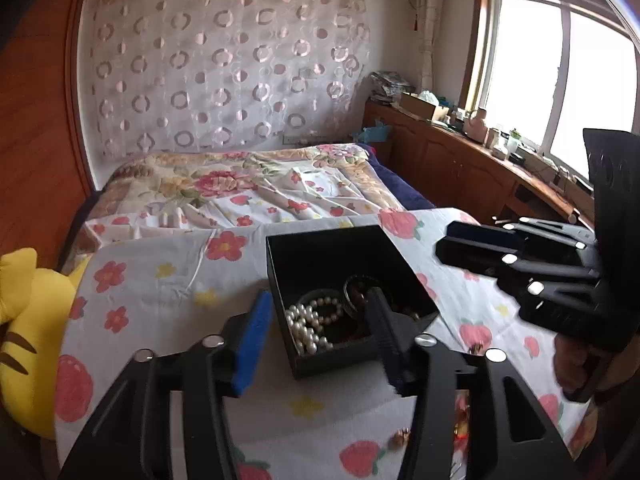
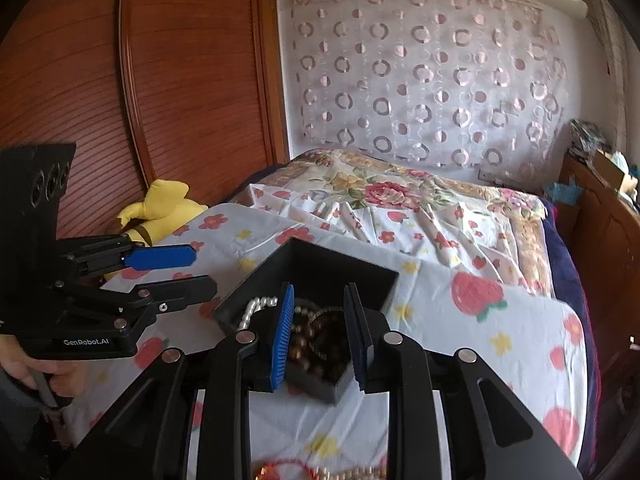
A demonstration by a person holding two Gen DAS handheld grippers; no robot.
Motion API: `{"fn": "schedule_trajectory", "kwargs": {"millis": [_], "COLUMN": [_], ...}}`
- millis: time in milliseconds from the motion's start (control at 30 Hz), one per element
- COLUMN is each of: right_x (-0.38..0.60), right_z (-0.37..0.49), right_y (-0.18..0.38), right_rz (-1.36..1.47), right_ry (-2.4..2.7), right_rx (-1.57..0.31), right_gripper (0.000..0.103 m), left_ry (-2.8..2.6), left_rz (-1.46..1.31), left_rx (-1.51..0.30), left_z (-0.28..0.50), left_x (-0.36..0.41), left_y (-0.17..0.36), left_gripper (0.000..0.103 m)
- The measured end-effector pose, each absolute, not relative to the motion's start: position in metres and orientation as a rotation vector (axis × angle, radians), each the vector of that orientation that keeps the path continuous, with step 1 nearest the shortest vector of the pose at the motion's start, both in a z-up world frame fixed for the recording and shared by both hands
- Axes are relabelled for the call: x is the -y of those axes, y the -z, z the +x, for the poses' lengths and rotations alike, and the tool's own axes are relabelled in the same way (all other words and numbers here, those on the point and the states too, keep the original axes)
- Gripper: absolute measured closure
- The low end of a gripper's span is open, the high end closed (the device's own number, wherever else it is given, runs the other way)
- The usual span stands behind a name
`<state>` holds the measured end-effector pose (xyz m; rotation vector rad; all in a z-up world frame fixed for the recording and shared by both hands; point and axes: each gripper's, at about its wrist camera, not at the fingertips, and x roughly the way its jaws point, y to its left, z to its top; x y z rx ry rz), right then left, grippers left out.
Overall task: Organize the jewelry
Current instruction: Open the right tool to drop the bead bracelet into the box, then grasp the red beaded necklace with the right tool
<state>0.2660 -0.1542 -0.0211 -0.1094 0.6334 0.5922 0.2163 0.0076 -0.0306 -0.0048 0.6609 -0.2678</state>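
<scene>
Where the flower-printed cloth (image 1: 168, 280) lies smooth, a square matte-black box (image 1: 320, 248) holds glossy pearl strands (image 1: 310, 322) and brown wooden beads (image 2: 316, 340). The left gripper (image 1: 320, 320) and right gripper (image 2: 318, 326) both stand spread, pinching nothing.

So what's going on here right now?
A person is sorting jewelry on a bed with a handheld gripper in each hand. A black box sits on the floral sheet and already holds a pearl strand and brown beads. The left gripper is open, straddling the box's near left wall. The right gripper is open over the box's near corner, holding nothing. More jewelry lies on the sheet near the camera.
</scene>
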Motion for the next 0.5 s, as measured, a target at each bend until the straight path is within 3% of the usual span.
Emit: {"fn": "schedule_trajectory", "kwargs": {"millis": [133, 167, 267, 333, 500], "right_x": [0.171, 0.175, 0.185, 0.188, 0.191], "right_z": [0.240, 0.234, 0.222, 0.215, 0.199], "right_y": [0.023, 0.026, 0.038, 0.048, 0.075], "right_rz": [-0.132, -0.144, -0.154, -0.161, -0.191], "right_ry": [-0.601, -0.601, -0.600, -0.598, -0.592], "right_rx": [-0.636, -0.646, -0.692, -0.720, -0.777], "right_gripper": [0.075, 0.075, 0.075, 0.075, 0.075], "left_ry": [0.282, 0.286, 0.290, 0.287, 0.299], "left_rz": [-0.007, -0.011, -0.016, -0.020, -0.021], "left_rx": [-0.654, -0.650, -0.655, -0.662, -0.685], "left_z": [0.197, 0.190, 0.175, 0.167, 0.146], "left_x": [-0.006, -0.007, -0.008, -0.008, -0.007], "left_y": [0.035, 0.037, 0.045, 0.050, 0.065], "left_gripper": [0.043, 0.037, 0.033, 0.025, 0.024]}}
